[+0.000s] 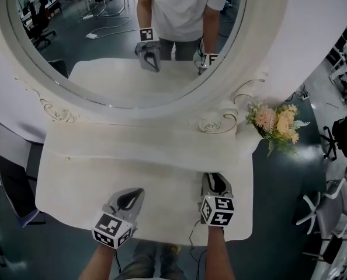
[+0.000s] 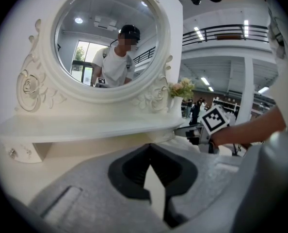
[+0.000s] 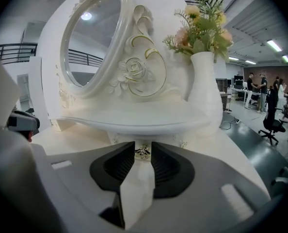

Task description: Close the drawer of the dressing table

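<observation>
The right hand-held gripper (image 3: 143, 146) is clamped on the little knob (image 3: 143, 152) of the drawer (image 3: 158, 138), under the mirror shelf (image 3: 134, 121) on the white table (image 1: 144, 156). The left hand-held gripper (image 2: 150, 148) is pressed together and holds nothing.

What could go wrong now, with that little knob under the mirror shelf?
The right gripper pinches a tiny drawer knob, so it might slip off. The vase of flowers stands on the shelf just above; a hard shove could wobble it.
</observation>
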The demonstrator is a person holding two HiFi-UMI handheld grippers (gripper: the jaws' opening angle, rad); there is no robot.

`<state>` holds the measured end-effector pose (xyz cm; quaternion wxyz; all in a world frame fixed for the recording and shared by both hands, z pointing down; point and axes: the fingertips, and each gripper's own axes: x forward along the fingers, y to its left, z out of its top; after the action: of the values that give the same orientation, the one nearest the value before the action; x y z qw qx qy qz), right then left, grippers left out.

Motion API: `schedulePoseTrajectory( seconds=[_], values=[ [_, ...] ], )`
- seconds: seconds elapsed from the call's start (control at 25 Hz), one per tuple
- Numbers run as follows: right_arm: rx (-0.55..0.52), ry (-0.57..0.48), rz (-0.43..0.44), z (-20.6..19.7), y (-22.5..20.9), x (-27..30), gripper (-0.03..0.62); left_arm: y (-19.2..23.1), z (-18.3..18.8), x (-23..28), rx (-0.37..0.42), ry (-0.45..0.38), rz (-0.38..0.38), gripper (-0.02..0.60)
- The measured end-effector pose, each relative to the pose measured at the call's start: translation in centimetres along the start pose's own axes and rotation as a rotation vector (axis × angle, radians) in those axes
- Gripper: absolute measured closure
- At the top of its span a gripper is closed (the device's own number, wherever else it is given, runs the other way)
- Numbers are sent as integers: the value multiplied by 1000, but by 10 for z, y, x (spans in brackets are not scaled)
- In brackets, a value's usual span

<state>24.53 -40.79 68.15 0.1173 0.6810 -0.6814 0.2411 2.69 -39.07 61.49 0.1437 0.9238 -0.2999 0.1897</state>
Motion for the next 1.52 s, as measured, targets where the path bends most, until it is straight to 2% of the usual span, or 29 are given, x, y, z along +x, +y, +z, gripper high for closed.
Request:
schedulePoseTrajectory(
  seconds=[0.2, 0.56, 0.8, 0.96, 1.28, 1.52],
  values=[
    [12, 1, -3, 0, 2, -14, 503, -1, 2, -11, -1, -12, 13, 581],
    [5, -33, 2, 2, 19, -78, 507, -7, 18, -46, -10, -64, 49, 581],
    [-22, -76, 29, 21, 36, -119, 531, -15, 46, -71, 10, -126, 69, 581],
    [-52, -95, 49, 31, 48, -144, 589, -21, 59, -91, 15, -161, 89, 581],
    [-37, -164, 90, 60, 60, -192, 591, -31, 79, -131, 43, -212, 131, 581],
    [-92, -206, 91, 79, 64, -225, 591, -36, 95, -153, 67, -248, 165, 581]
  ],
)
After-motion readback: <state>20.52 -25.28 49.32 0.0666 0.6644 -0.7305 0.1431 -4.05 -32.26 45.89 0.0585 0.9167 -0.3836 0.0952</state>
